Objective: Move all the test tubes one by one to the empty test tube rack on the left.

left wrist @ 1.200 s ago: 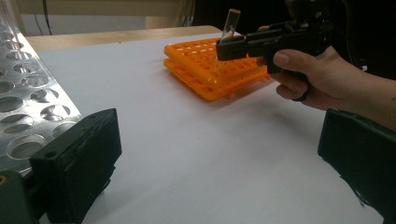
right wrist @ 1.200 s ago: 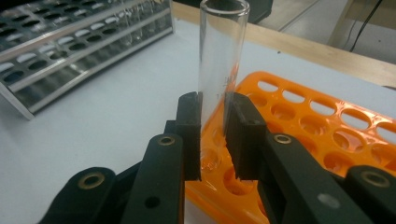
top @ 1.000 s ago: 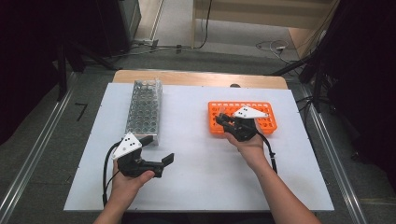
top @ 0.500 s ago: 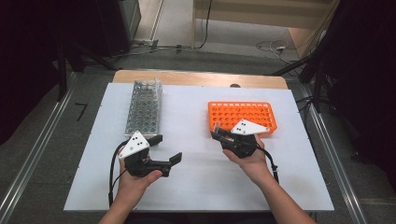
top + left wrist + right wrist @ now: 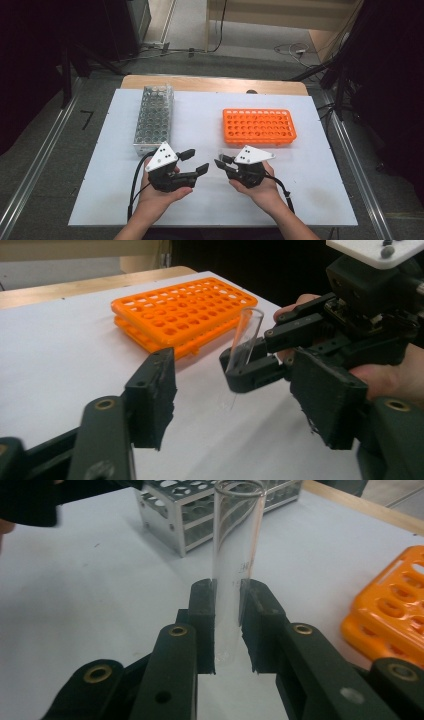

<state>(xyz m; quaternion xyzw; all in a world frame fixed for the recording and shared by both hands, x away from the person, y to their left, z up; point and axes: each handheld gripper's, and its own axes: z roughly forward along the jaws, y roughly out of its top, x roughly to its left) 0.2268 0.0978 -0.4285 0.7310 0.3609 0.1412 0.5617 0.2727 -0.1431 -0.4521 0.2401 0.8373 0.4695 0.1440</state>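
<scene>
The glass tube (image 5: 235, 575) stands upright, clamped between the jaws of the right tool (image 5: 227, 625) in the right gripper view, with the metal rack (image 5: 220, 510) at 12 o'clock behind it and the orange rack (image 5: 392, 625) at 3 o'clock. In the left gripper view, the left tool (image 5: 240, 405) has just been closing, jaws apart with nothing between them; the tube leans at 1 o'clock. High view: both tools face each other over the white table (image 5: 210, 120).
</scene>
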